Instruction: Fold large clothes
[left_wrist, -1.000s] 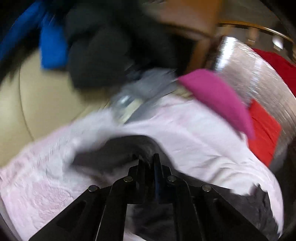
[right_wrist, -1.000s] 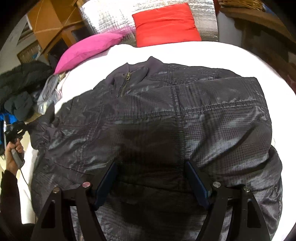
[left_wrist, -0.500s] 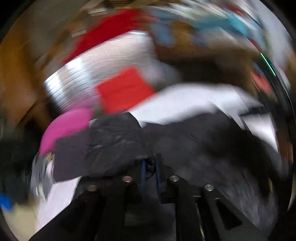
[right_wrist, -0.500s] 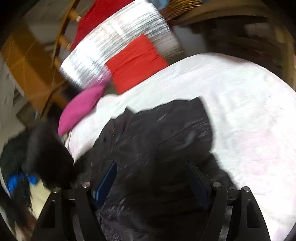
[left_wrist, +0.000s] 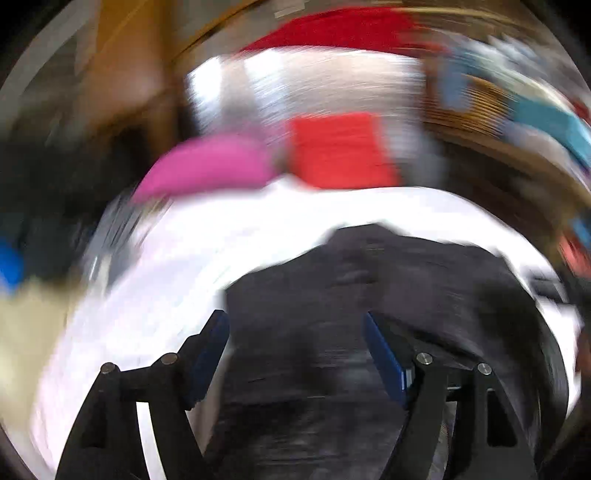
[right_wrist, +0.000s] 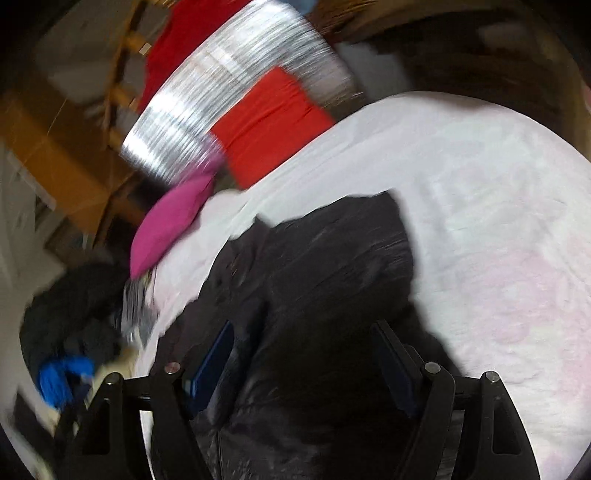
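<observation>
The left gripper (left_wrist: 295, 354) hung over the dark jacket (left_wrist: 369, 314) with its jaws spread; they had just been opening, and nothing was pinched between the blue pads (left_wrist: 207, 350) — the cloth lay below them, let go. The right gripper (right_wrist: 303, 362) stood just as wide, empty too, above the same garment. The jacket lay on the bed's pale cover (right_wrist: 498, 221), toward its near left side and running off the near edge of the view, one side turned in over the body so the bundle looked narrower and lumpy. At the head edge sat a pink pillow (right_wrist: 170, 221) and a red cushion (right_wrist: 269, 129) against a silver panel (right_wrist: 229, 96). By my judgement a first side fold was down — the other side, the smoothing and the final halving remained. Both views were blurred, so finer creases could not be told.
</observation>
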